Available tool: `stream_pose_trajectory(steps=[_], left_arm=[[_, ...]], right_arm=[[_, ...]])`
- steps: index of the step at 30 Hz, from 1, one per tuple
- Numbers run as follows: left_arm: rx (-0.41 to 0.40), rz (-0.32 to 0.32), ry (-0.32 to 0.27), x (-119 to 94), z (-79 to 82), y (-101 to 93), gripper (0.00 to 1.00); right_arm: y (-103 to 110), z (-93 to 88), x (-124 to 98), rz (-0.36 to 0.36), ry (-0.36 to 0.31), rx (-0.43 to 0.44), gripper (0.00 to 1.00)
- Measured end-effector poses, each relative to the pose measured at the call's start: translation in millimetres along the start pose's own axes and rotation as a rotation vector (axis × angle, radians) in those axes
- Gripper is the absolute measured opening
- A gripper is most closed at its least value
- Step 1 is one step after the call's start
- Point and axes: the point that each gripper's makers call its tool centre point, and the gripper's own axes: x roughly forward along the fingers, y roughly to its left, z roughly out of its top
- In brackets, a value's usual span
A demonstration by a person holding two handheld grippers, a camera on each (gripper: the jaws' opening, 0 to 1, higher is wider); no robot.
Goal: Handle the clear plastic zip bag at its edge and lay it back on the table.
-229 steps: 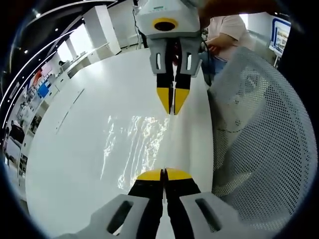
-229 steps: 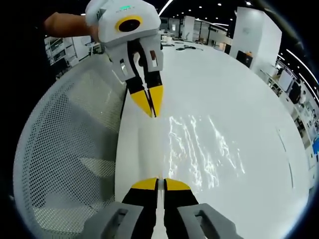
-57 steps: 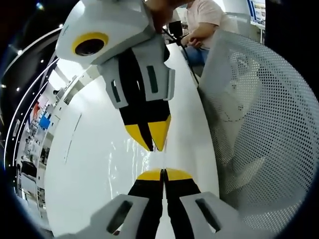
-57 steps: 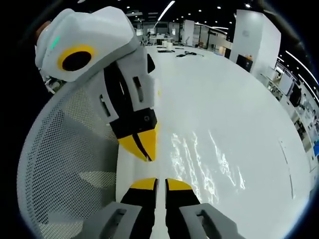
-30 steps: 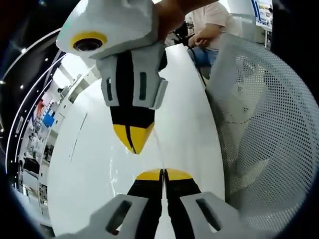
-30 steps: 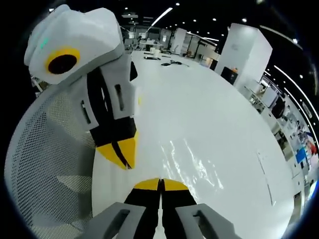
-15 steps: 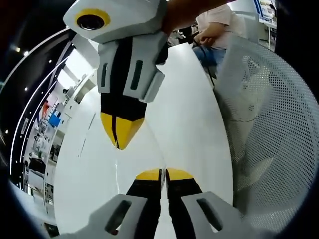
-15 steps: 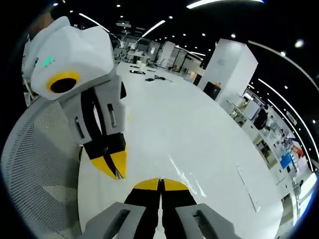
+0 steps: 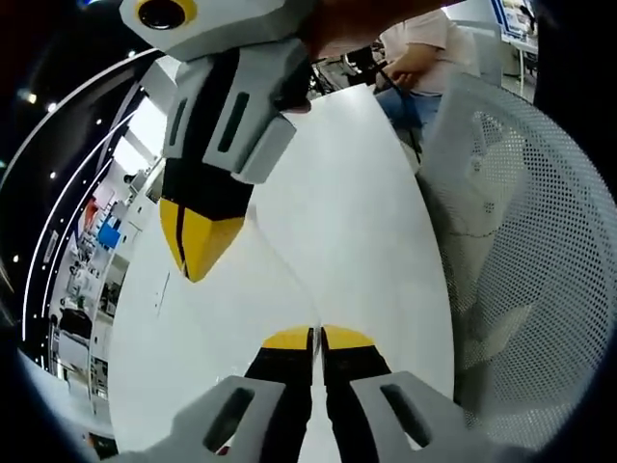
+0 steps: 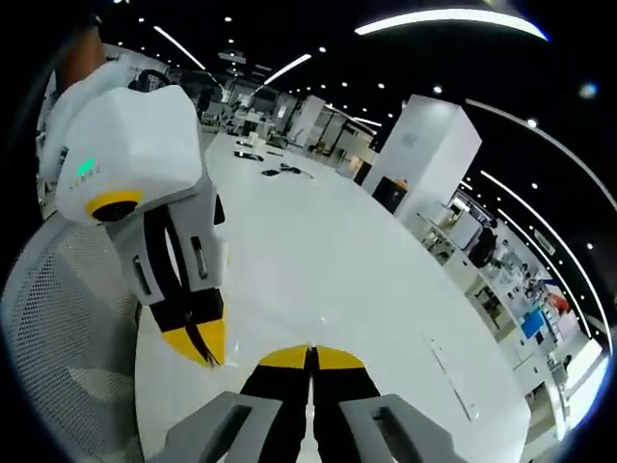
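In the left gripper view the left gripper (image 9: 314,338) has its yellow-tipped jaws pressed together, while the right gripper (image 9: 188,246), held by a hand (image 9: 371,21), reaches in from above with jaws likewise closed, its tips up and left of the left gripper's.

Table (image 9: 357,193): runs ahead of both grippers, mesh chair just beside its edge.
Mesh chair (image 9: 521,260): right of the left gripper (image 9: 315,334); in the right gripper view it lies left, behind the left gripper.
Right gripper (image 10: 309,353): over the table, left gripper near on its left.
Seated person (image 9: 419,48): behind the chair, at the table's far end.
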Motion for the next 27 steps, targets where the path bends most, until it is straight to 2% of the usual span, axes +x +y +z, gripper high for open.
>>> stream_pose_trajectory(steps=[6, 14, 22, 27], left_arm=[[0.000, 0.007, -0.015, -3.2, 9.9, 4.6, 0.00], [-0.003, 0.042, -0.022, -6.3, 14.0, 15.8, 0.00], [-0.022, 0.056, 0.004, 0.4, 5.8, 17.5, 0.01], [-0.085, 0.045, 0.007, 8.5, -5.7, 14.1, 0.01]], right_arm=[[-15.2, 5.3, -3.6, -0.042, -0.006, 0.009, 0.00], [-23.6, 5.2, -3.3, -0.066, -0.013, 0.025, 0.00], [-17.8, -4.4, -1.2, -0.058, 0.001, 0.036, 0.00], [-10.0, -14.8, 3.3, -0.046, 0.016, 0.035, 0.00]])
